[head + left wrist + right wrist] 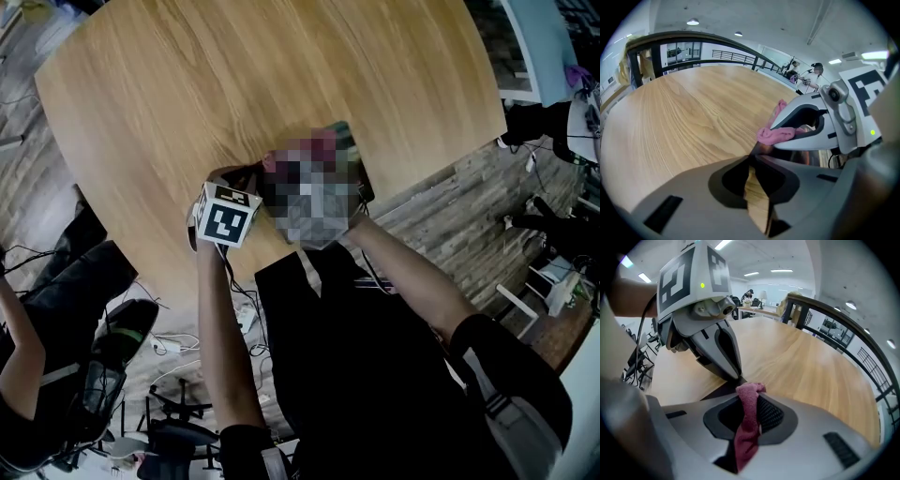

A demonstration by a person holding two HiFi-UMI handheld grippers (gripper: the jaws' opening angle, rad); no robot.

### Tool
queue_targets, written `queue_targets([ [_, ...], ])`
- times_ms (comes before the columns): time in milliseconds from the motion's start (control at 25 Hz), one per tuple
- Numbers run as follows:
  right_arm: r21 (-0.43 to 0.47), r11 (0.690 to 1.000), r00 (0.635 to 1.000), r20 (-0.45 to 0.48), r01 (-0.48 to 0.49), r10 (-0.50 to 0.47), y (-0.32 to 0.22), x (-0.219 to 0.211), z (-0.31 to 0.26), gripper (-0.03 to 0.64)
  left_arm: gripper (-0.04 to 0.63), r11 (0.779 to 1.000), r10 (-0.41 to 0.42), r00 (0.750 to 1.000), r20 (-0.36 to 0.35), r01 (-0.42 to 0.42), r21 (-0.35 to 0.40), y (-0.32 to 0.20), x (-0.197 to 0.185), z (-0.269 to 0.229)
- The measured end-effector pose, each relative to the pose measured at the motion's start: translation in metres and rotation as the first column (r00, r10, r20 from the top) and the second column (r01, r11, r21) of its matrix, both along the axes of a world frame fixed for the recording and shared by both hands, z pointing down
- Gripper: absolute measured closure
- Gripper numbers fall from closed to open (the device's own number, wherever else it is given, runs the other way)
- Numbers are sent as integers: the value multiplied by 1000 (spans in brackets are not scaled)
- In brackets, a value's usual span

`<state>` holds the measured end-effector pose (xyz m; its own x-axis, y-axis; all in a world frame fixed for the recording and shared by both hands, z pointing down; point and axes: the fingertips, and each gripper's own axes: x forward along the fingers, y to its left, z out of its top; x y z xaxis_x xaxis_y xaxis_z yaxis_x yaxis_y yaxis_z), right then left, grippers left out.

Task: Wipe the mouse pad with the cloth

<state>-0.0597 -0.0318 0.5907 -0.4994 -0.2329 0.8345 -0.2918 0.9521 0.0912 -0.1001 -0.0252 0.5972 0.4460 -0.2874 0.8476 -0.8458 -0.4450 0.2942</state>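
Right gripper [750,391] clamped on the pink cloth [746,434], a short tuft past the tips; left gripper [757,153] closed, tips seemingly pinching the edge of the dark mouse pad [719,391], just beside the cloth. Risk: so little cloth protrudes that bare jaws may scrape the pad, or the pinch slips and the pad shifts; pale wood table [693,117], dark railing [693,33], open office beyond.
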Motion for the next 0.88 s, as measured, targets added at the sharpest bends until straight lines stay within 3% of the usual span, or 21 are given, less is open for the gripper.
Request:
queue_targets([
  [280, -18, 994, 994, 17, 112, -112, 26, -10, -1, 545, 548, 1000, 3, 999, -48, -3, -4, -1, 0, -2],
  [880, -57, 975, 976, 65, 213, -209, 70, -11, -3, 545, 549, 999, 33, 999, 22, -33, -3, 3, 3, -2],
])
